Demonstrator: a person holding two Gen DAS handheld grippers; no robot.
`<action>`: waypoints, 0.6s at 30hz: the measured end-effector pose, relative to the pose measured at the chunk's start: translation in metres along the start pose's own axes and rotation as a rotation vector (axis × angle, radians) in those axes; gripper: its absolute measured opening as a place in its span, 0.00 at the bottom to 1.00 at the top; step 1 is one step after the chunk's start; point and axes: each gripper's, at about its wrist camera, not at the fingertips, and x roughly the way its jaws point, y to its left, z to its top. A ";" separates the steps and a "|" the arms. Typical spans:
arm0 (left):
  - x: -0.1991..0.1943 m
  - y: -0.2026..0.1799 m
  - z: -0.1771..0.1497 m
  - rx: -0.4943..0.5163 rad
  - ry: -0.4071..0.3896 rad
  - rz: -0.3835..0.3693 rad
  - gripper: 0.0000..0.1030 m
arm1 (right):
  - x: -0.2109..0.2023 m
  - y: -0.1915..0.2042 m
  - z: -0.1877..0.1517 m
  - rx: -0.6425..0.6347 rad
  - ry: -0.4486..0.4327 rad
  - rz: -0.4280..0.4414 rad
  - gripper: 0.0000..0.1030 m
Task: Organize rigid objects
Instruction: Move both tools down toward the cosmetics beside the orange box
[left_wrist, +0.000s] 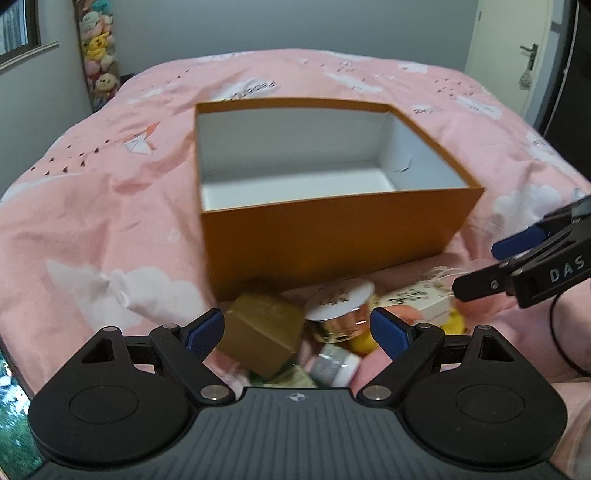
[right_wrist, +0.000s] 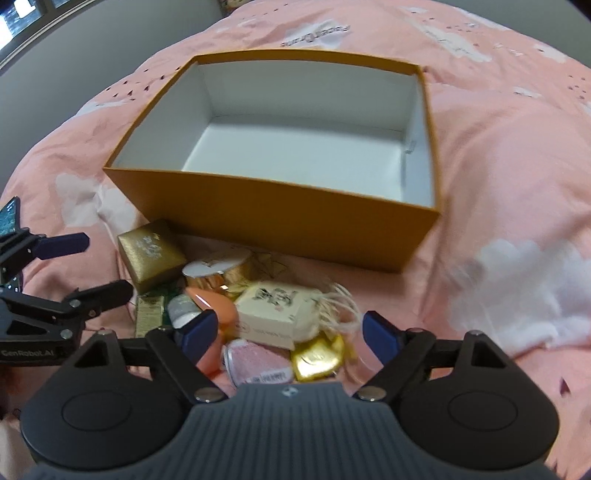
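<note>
While I hold both grippers low over the pink bedspread (left_wrist: 110, 221), I note an open orange box (right_wrist: 280, 221) with a white interior containing nothing, resting on the bed ahead of them. My left gripper (left_wrist: 297, 328) has its jaws spread and grips nothing; just past its fingertips lie a gold cube box (left_wrist: 260, 332) and a round copper tin with a white lid (left_wrist: 338, 306). My right gripper (right_wrist: 284, 332) is likewise spread wide and unloaded, hovering above a cream printed gift box (right_wrist: 277, 310) with string tassels, a gold foil ingot (right_wrist: 317, 356), a pink glittery jar (right_wrist: 258, 363) and an orange egg-shaped piece (right_wrist: 218, 310). All these items sit clustered against the box's near wall, outside it.
</note>
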 end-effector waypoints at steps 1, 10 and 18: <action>0.002 0.002 0.000 0.004 0.004 0.011 1.00 | 0.003 0.003 0.004 -0.011 0.002 0.006 0.82; 0.033 0.001 0.000 0.138 0.122 0.035 1.00 | 0.048 0.035 0.035 -0.180 0.064 0.019 0.86; 0.058 -0.011 -0.005 0.280 0.184 0.063 1.00 | 0.066 0.045 0.044 -0.274 0.126 0.040 0.91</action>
